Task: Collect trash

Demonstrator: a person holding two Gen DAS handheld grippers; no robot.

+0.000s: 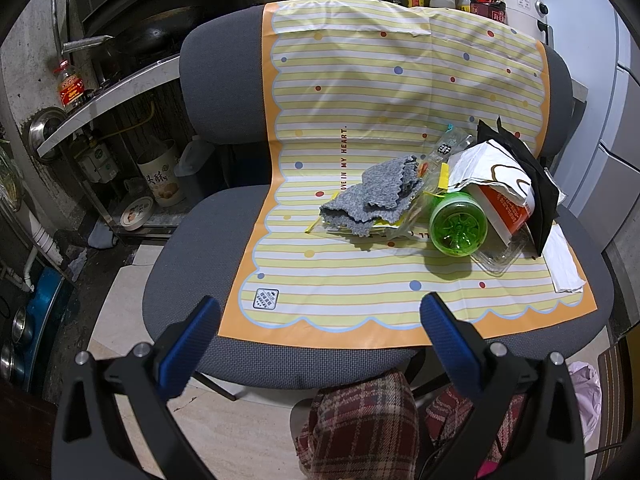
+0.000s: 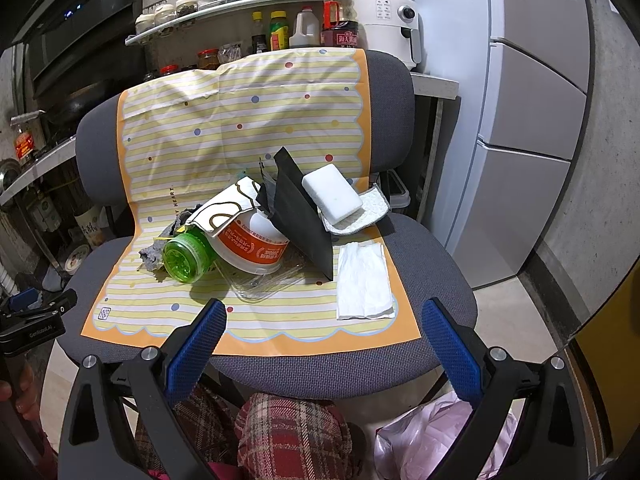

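Left wrist view: white sponge (image 2: 332, 193) hidden behind black bag (image 1: 532, 188); both grippers (image 1: 320, 340) (image 2: 326, 344) wide, empty.

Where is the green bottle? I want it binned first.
In both views the green bottle lies on its side on the striped mat, between the grey rag and the orange-and-white cup.

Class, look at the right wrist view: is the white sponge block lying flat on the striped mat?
No. The white sponge block rests tilted on a white cloth and against the black bag, clear of the striped mat.
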